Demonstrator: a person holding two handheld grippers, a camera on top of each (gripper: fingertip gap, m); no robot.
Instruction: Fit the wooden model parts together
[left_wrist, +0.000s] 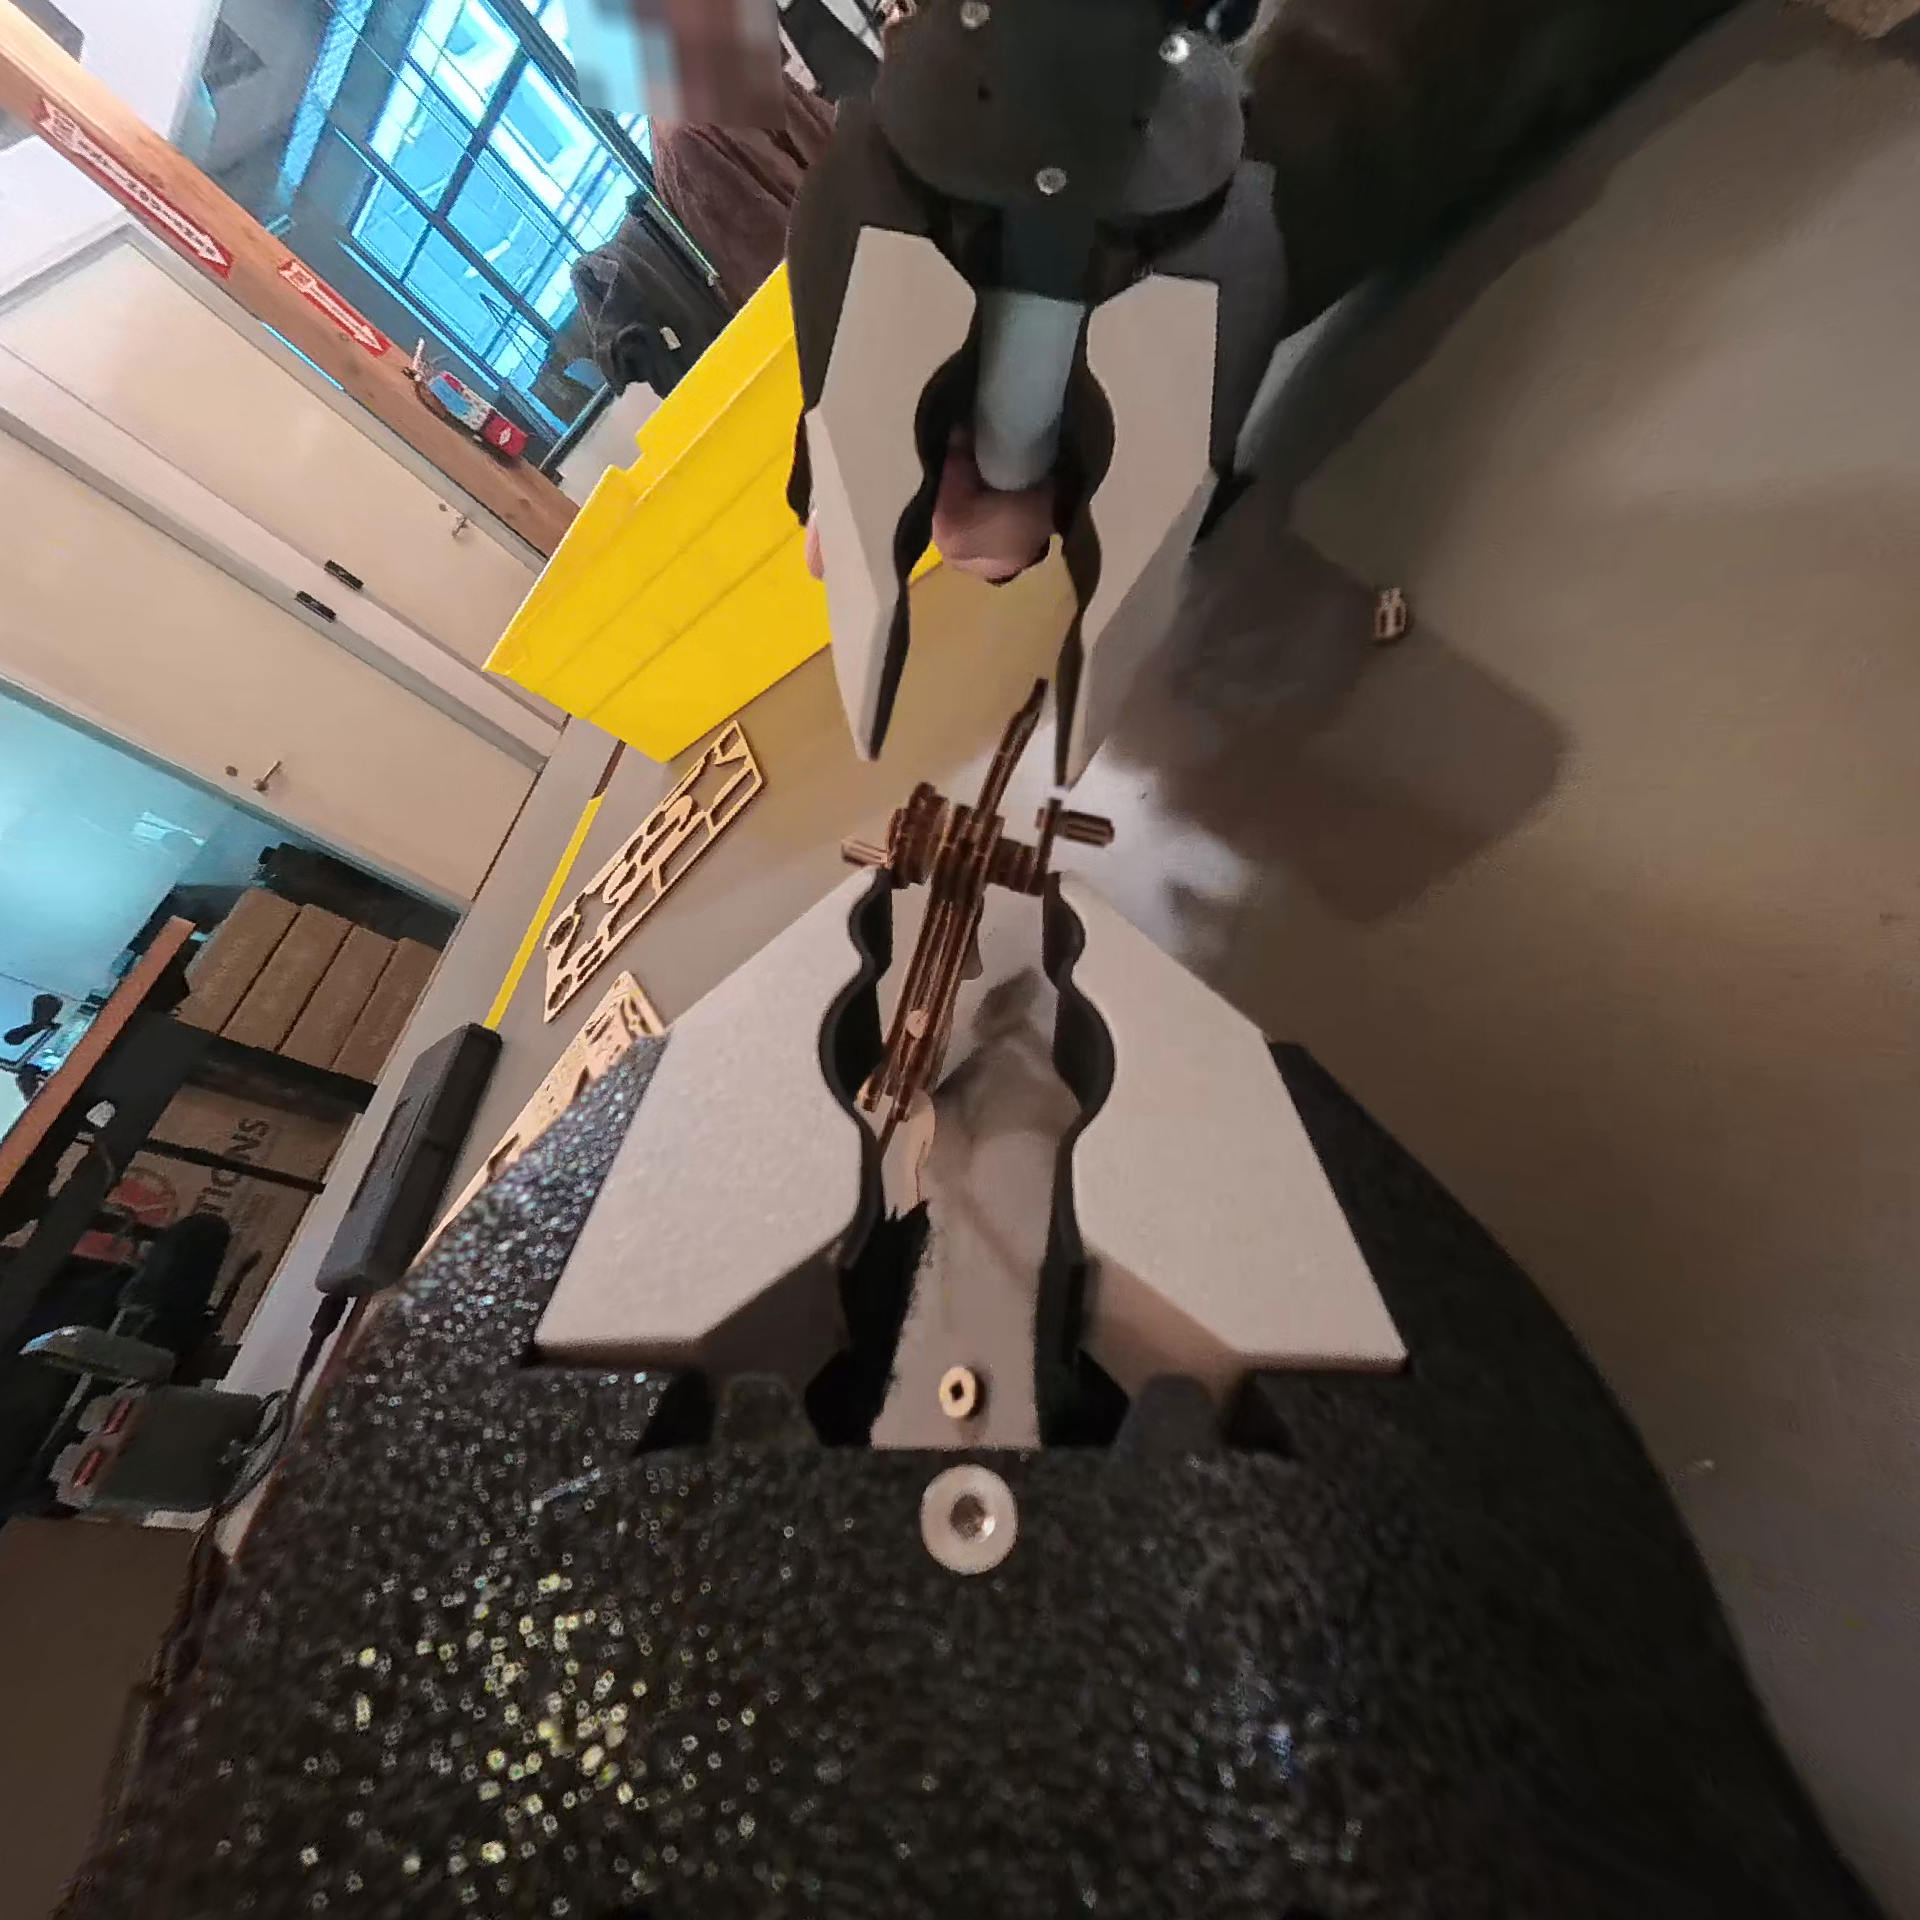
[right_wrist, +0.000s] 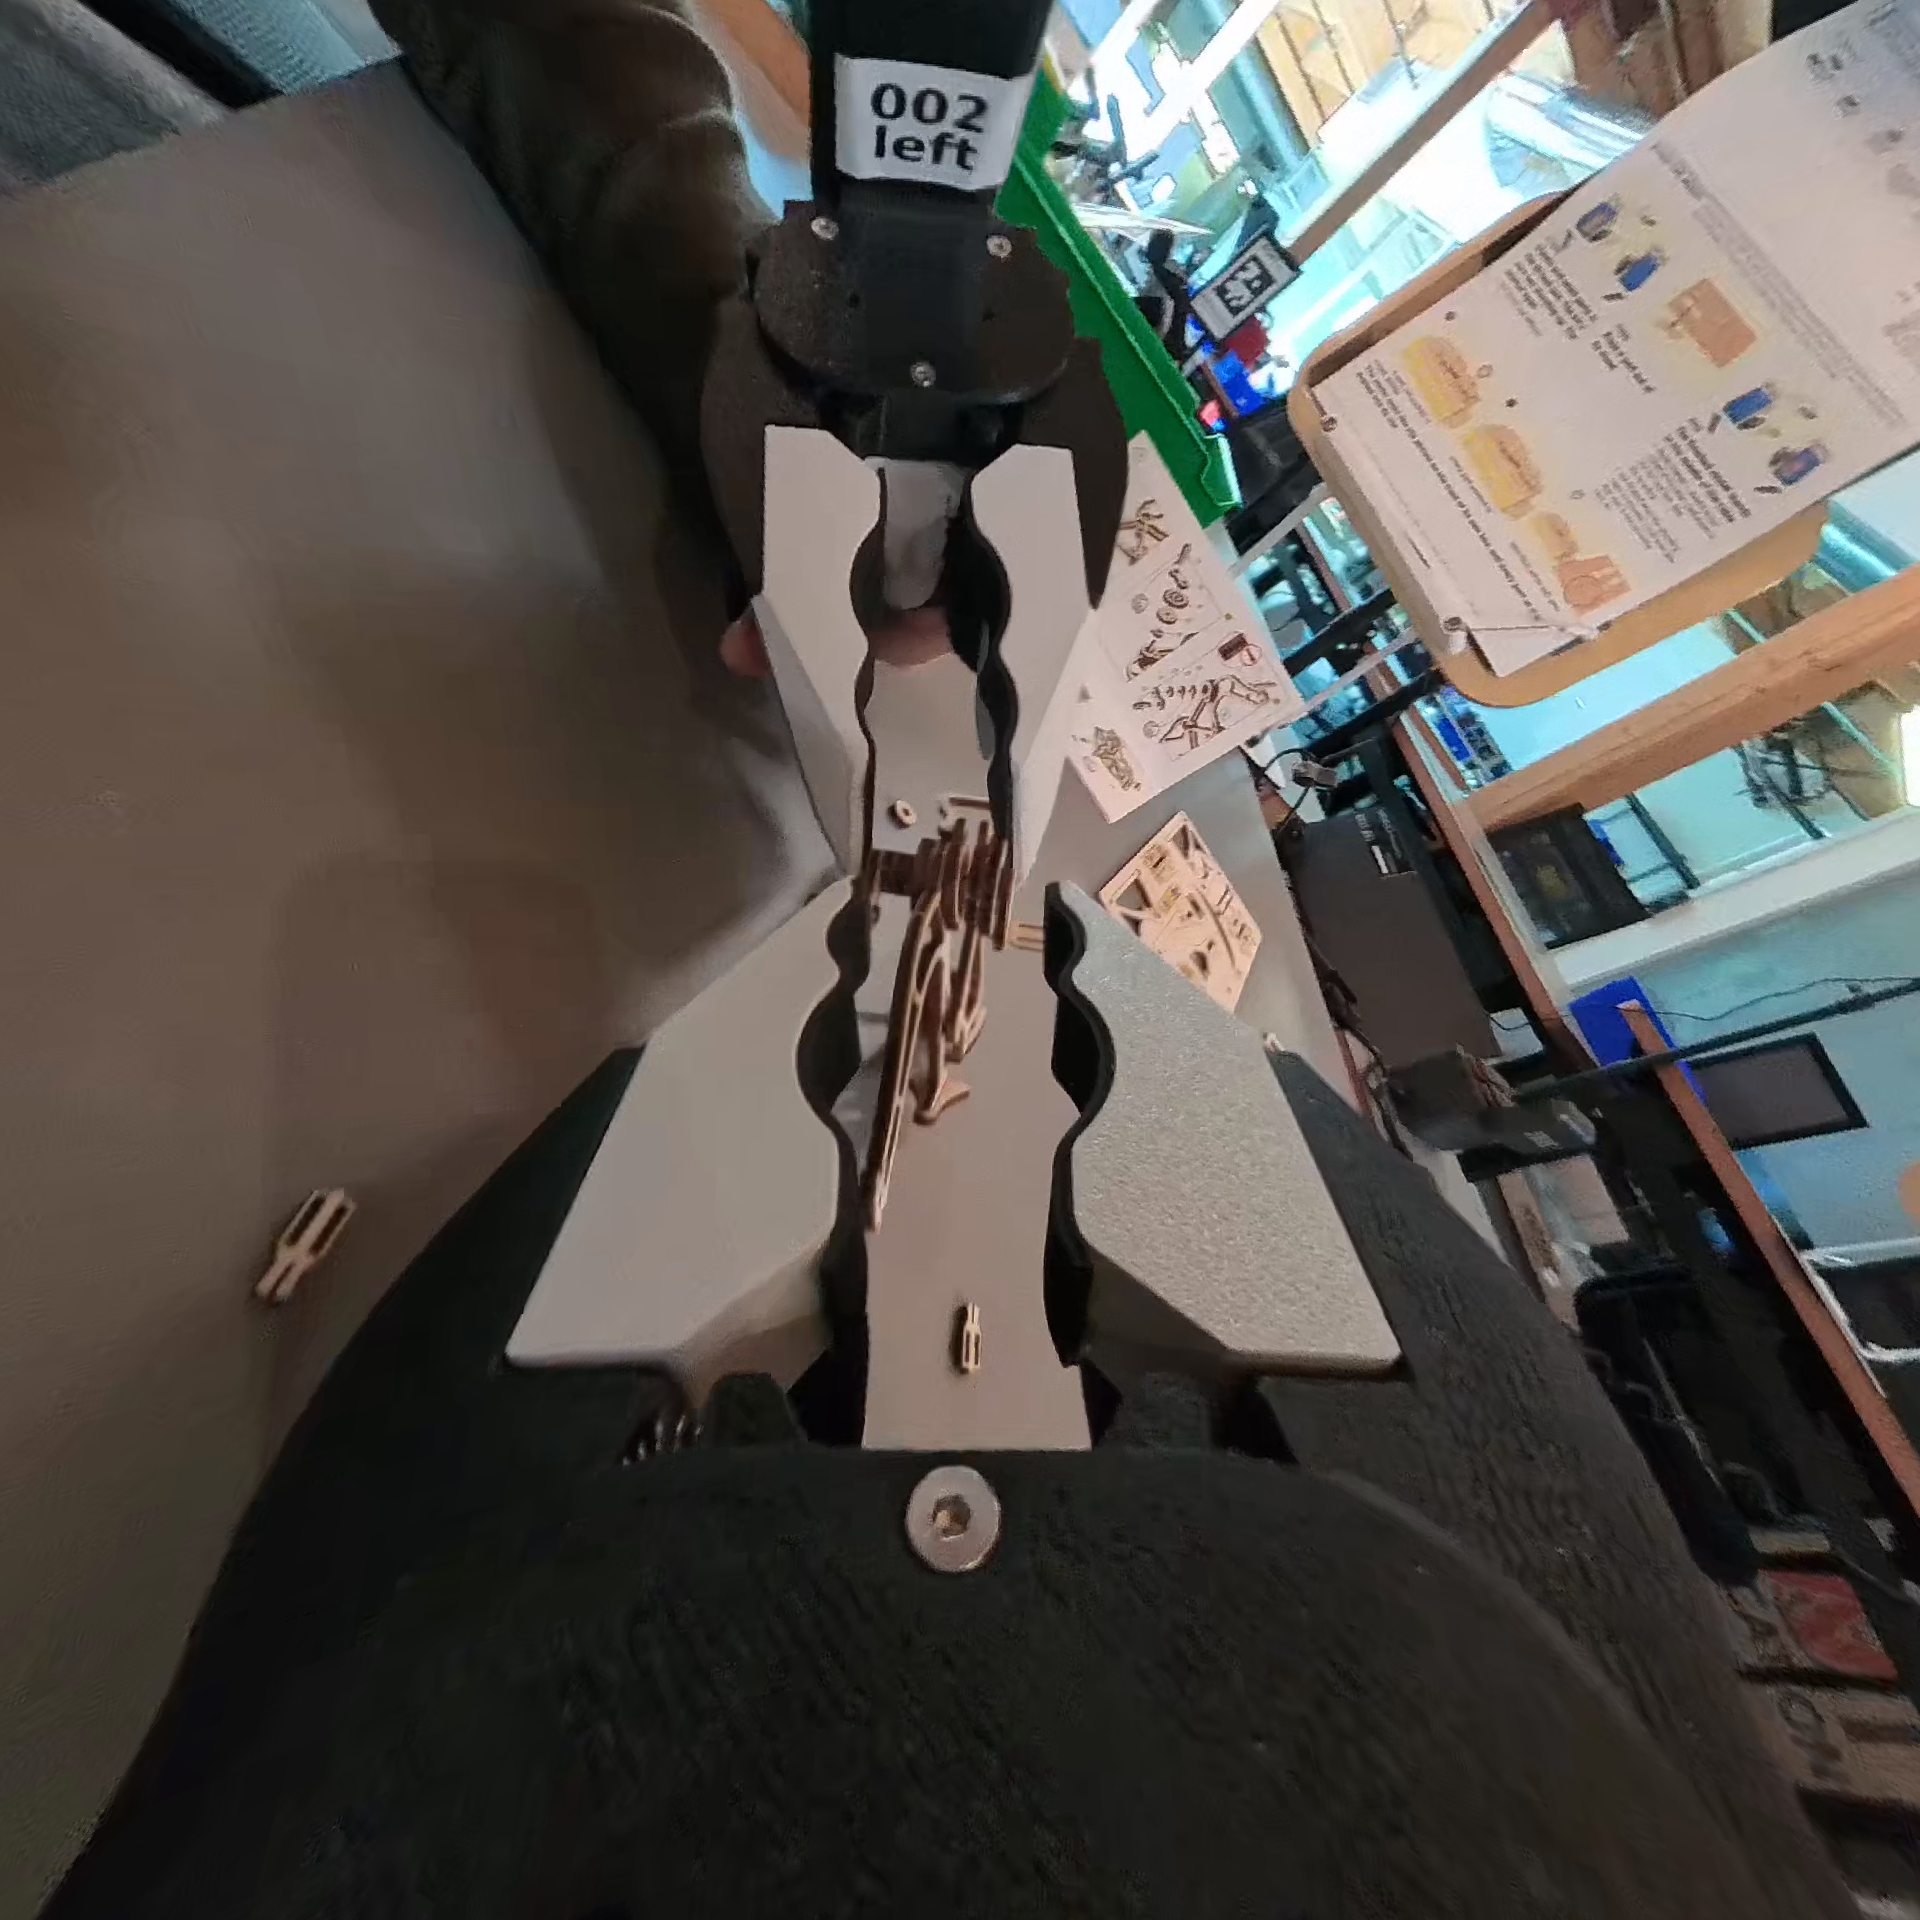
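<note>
A grey tabletop is being used as the work surface, with a yellow plastic bin at its far edge and perforated laser-cut plywood sheets lying beside the bin. Above the tabletop, a layered brown plywood model assembly with a notched cross-axle is being held between two opposed grippers. The left gripper, with grey fingers and wavy black pads, is being kept partly closed around the assembly's lower stack of plates; whether firm contact is being made on both sides cannot be told. The right gripper is being held open, its jaws standing clear on either side of the curved plates, so nothing is being clamped by it. The step in hand is judged to be re-gripping or aligning the sub-assembly mid-fit. Two small pale wooden connector pieces are lying loose on the tabletop, well apart from the model. The next move is judged to call for closing the right gripper on the free end, or for fetching a loose piece and seating it squarely.
</note>
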